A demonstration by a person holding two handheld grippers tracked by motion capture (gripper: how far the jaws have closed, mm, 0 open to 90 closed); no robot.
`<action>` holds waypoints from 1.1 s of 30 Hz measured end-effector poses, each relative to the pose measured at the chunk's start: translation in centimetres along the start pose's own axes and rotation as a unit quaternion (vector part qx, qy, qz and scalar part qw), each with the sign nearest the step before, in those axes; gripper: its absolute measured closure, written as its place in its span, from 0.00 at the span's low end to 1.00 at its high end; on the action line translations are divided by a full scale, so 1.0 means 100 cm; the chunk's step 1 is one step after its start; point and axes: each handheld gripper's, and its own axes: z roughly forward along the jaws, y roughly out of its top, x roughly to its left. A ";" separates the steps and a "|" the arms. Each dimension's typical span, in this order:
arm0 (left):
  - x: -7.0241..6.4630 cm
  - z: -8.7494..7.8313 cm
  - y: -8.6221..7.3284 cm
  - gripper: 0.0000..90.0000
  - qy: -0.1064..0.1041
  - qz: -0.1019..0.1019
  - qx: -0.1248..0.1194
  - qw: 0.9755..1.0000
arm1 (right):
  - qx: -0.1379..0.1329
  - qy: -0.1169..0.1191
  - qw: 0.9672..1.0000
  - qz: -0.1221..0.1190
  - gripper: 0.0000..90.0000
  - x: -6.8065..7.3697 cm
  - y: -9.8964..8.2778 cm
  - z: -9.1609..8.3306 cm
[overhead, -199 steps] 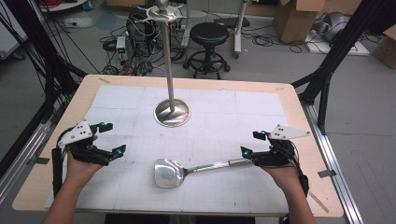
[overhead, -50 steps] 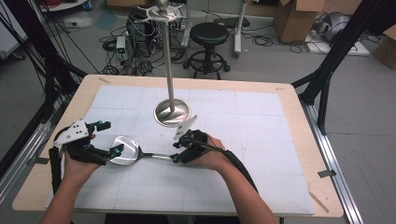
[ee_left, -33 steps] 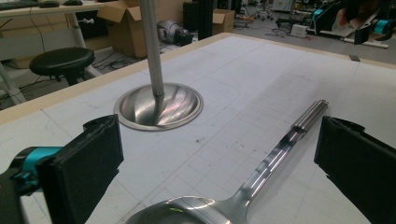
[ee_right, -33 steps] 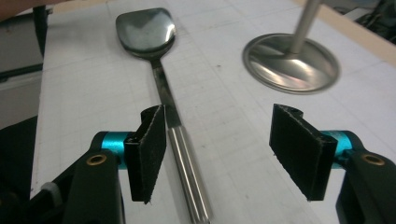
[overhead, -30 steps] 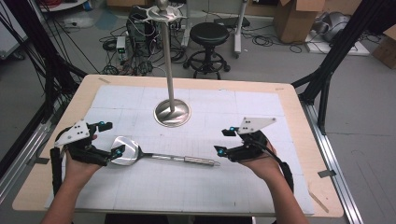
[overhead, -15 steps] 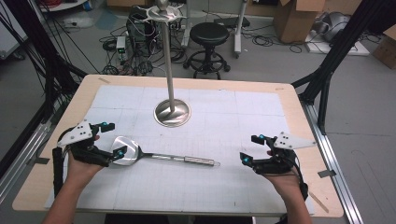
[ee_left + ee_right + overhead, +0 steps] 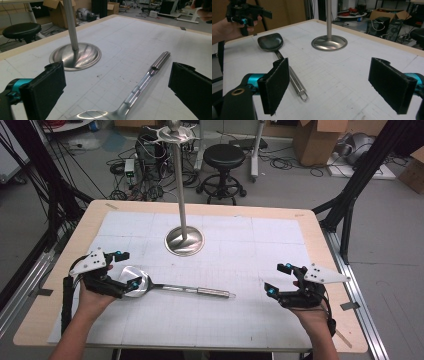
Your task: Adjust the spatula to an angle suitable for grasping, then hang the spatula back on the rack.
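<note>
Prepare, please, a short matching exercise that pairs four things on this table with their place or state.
Things:
1. metal ladle
2. stand
3. left gripper
4. right gripper

Places or states:
A. upright on its round base, at the table's far middle
B. open, apart from the ladle, near the table's right edge
C. lying flat, bowl to the left, handle to the right
D. open, jaws either side of the ladle's bowl

Pairs: 1-C, 2-A, 3-D, 4-B

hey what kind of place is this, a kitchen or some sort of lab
Most likely a robotics or research lab, not a kitchen: a gridded test table framed by black rig struts, tangled cables and electronics on the floor, and cardboard boxes behind.
</note>
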 end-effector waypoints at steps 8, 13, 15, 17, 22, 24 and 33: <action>-0.002 0.005 0.002 0.02 -0.016 0.003 -0.006 1.000 | -0.006 -0.012 1.000 0.004 0.19 -0.005 0.001 -0.006; -0.003 0.011 0.006 0.02 -0.024 0.010 -0.003 1.000 | 0.001 -0.014 1.000 0.009 0.19 -0.007 -0.002 -0.006; -0.004 0.014 0.010 0.02 -0.028 0.013 0.005 1.000 | 0.001 -0.013 1.000 0.008 0.19 -0.007 -0.002 -0.007; -0.006 0.019 0.016 0.02 -0.041 0.017 0.004 0.999 | -0.002 -0.013 1.000 0.008 0.19 -0.007 -0.001 -0.007; -0.017 0.037 0.031 0.02 -0.073 0.039 0.026 0.996 | 0.000 -0.012 1.000 0.012 0.19 -0.010 -0.002 -0.003; -0.021 0.046 0.037 0.02 -0.081 0.045 0.036 0.995 | 0.002 -0.011 1.000 0.010 0.19 -0.011 -0.002 -0.001; -0.037 0.088 0.053 0.02 -0.109 0.075 0.091 0.987 | -0.008 -0.003 1.000 0.009 0.19 -0.010 0.000 0.000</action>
